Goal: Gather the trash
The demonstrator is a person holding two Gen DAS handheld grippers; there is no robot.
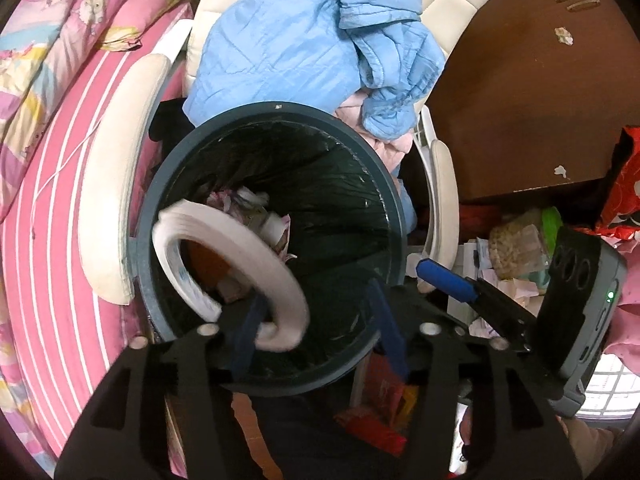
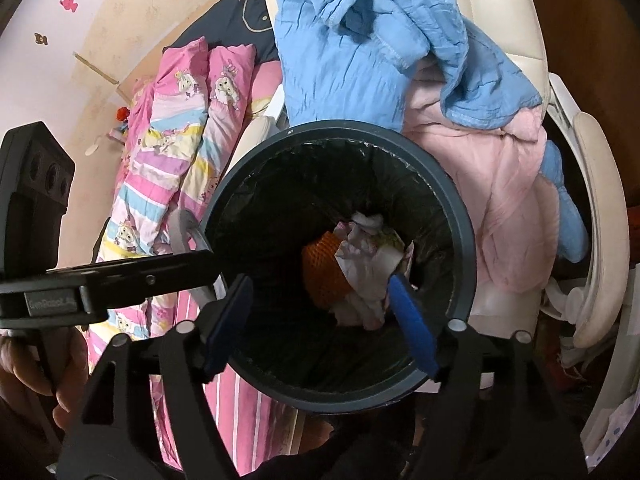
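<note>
A dark grey trash bin (image 1: 276, 110) with a black liner stands right under both grippers. In the left wrist view a white tape roll (image 1: 240, 232) shows blurred over the bin's left side, its lower end against my left finger; the other finger stands apart from it. My left gripper (image 1: 316, 292) is open. My right gripper (image 2: 320, 280) is open over the bin (image 2: 340, 126) with nothing between its fingers. Crumpled white paper (image 2: 360, 252) and an orange net (image 2: 320, 276) lie at the bottom of the bin. The right gripper's blue finger (image 1: 444, 280) shows at the bin's right rim.
A cream chair (image 2: 500, 20) behind the bin carries a blue jacket (image 1: 288, 40) and a pink garment (image 2: 500, 184). A bed with a pink striped sheet (image 1: 52, 240) lies to the left. A brown wooden panel (image 1: 520, 100) and loose clutter (image 1: 516, 248) lie to the right.
</note>
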